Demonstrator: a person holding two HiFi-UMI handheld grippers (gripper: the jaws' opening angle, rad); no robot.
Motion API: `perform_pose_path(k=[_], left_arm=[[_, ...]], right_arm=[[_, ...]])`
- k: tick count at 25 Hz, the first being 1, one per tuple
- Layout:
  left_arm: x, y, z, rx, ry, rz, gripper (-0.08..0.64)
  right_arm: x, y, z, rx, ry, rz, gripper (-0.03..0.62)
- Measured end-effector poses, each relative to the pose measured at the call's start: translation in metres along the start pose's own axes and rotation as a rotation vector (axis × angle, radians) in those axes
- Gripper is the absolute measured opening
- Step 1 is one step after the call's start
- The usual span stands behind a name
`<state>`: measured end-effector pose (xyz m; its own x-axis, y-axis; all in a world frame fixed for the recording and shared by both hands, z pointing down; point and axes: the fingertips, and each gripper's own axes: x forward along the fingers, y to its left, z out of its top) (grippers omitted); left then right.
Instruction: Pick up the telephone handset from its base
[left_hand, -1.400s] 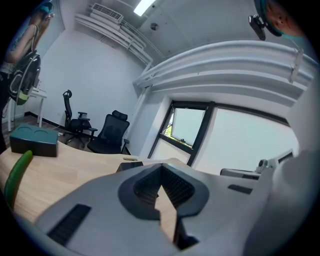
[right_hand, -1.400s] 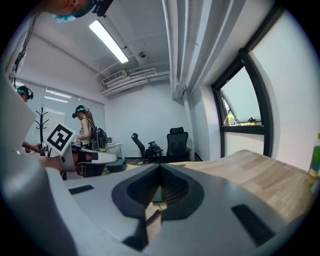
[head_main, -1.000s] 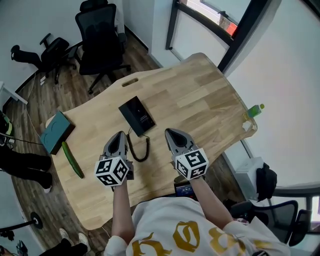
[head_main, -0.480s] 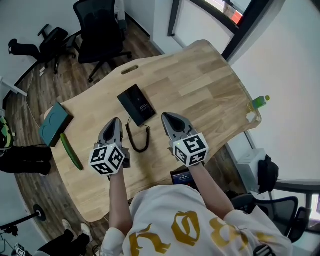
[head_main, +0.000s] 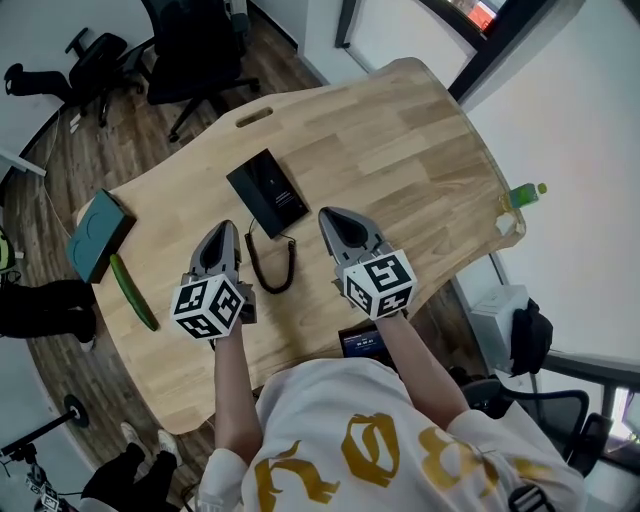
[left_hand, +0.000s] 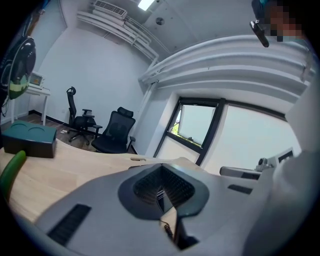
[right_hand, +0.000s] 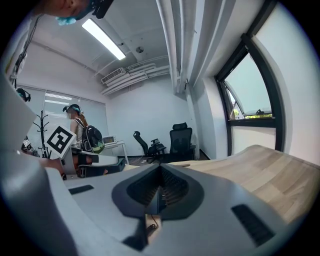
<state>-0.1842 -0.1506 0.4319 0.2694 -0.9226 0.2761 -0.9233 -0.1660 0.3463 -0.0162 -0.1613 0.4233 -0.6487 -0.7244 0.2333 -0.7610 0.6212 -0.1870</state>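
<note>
Both have eased forward: our left hand-held gripper (head_main: 226, 230) and right hand-held gripper (head_main: 331, 216), each pressed together and empty, flank the coiled cord (head_main: 272, 265). We reckon they're lining up (no grasp yet) on the telephone (head_main: 268, 193), handset seemingly on its base, at twelve o'clock on the worktop (head_main: 400, 150).

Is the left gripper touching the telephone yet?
Apart. The head view shows bare tabletop between the shut left gripper and the telephone.

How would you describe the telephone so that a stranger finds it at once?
Start at the wooden table. Near its middle lies the telephone, a flat black rectangle. Unlike the teal box and green cucumber at the left edge, it trails a coiled cord.
</note>
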Motion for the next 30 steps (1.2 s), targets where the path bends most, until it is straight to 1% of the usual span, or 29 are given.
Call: perform_pose_path(k=[12,16,21,25,30], left_arm=[[0.036,0.022,-0.047,-0.054,0.101,0.027,0.006],[0.047,0.029,-0.058,-0.064,0.126,0.039,0.006],[0.061,0.042,-0.081,-0.094,0.179,0.060,0.006],[0.072,0.048,-0.092,-0.138,0.207,0.043,0.008],[0.082,0.053,-0.100,-0.159,0.233,0.028,0.011]], right_arm=[[0.031,-0.030,-0.036,0.037,0.092,-0.008,0.005],[0.046,-0.034,-0.050,0.028,0.131,0.004,0.005],[0.059,-0.043,-0.064,0.030,0.173,0.010,0.005],[0.070,-0.049,-0.077,0.039,0.202,0.010,0.005],[0.084,-0.049,-0.090,0.016,0.238,0.024,0.005]])
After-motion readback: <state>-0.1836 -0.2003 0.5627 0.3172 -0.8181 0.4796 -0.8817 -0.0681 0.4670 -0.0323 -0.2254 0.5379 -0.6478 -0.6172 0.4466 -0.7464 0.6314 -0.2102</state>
